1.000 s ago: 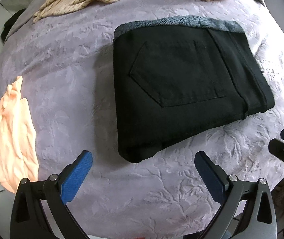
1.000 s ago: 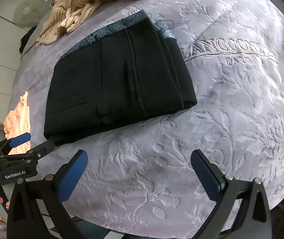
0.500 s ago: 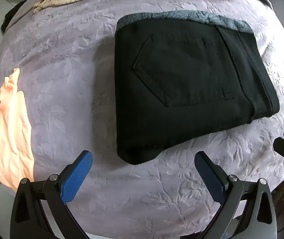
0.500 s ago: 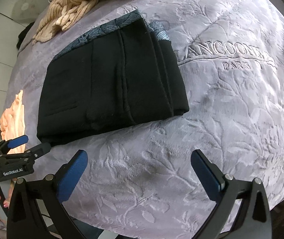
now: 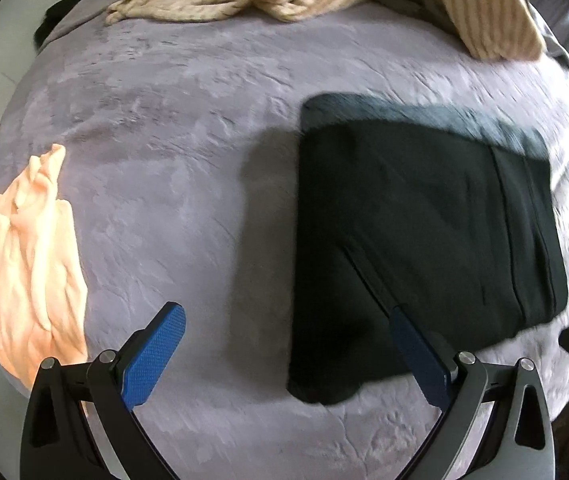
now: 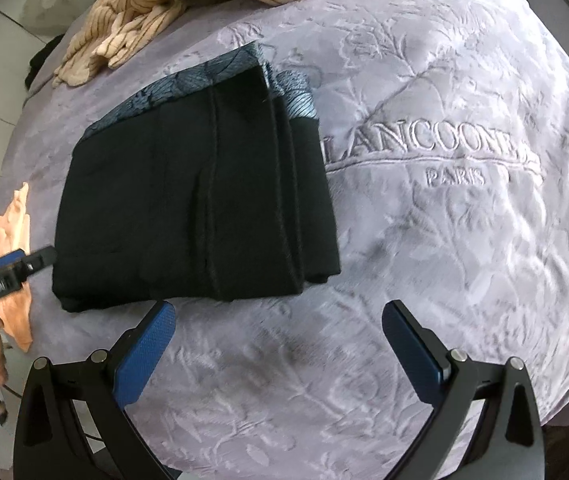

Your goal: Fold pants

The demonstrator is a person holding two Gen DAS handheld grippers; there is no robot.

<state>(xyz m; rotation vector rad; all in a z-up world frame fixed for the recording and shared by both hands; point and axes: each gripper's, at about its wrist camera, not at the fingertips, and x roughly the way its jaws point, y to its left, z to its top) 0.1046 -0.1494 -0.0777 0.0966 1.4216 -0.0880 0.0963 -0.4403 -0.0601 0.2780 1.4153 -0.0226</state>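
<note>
At the bed's left edge lies a crumpled peach garment (image 5: 24, 268). The left gripper (image 5: 284, 356) hovers, fingers spread wide and empty. Just beyond, mid-bed on the grey embossed bedspread (image 5: 164, 140), the black pants (image 5: 424, 232) sit folded into a compact stack. They look soft and floppy, moderately heavy; pinching the thick folded near edge seems safest. The right gripper (image 6: 280, 348) is likewise wide open, holding nothing. Only its view shows the patterned lining and embroidered lettering (image 6: 432, 148).
</note>
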